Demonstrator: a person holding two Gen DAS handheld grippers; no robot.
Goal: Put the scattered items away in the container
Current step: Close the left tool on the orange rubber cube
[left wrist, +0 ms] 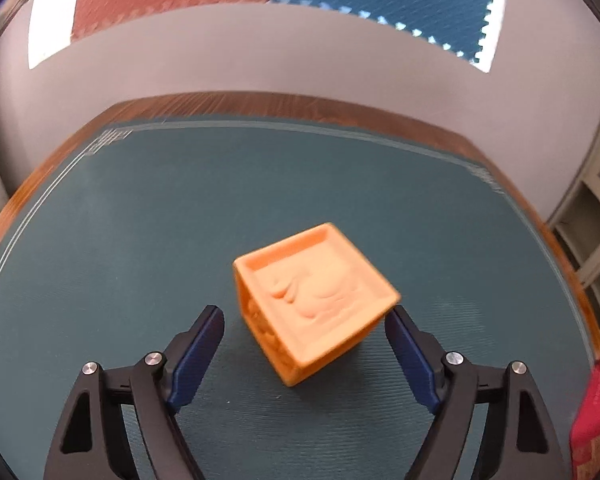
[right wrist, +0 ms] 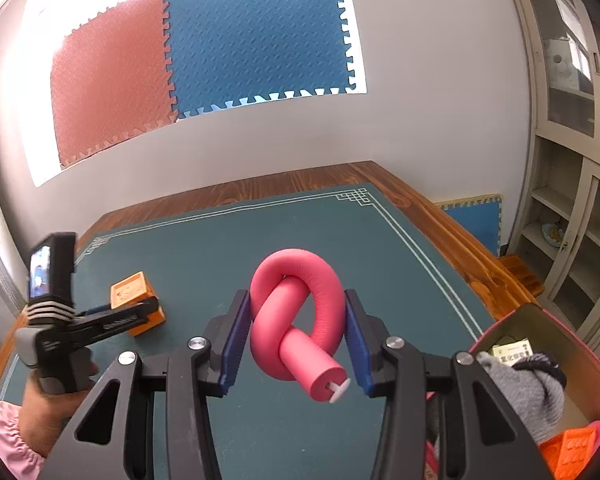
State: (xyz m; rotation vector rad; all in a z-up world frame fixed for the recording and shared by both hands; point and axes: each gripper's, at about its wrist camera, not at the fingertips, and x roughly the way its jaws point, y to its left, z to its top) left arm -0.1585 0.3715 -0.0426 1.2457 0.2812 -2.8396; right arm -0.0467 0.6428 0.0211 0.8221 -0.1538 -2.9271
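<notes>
Legible text is appearing in one place only: a small card lying in the box at the lower right of the right wrist view is showing a line of dark printed characters, too small to read. The orange cube is showing relief figures, no letters.

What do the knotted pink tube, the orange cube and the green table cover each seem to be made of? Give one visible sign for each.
Knotted pink tube: probably soft foam; matte skin, creases at the bends, a white core at its cut end.
Orange cube: likely moulded plastic or rubber; faint sheen, raised relief on its faces.
Green table cover: perhaps vinyl or felt; fine ribbing, printed white border.
</notes>
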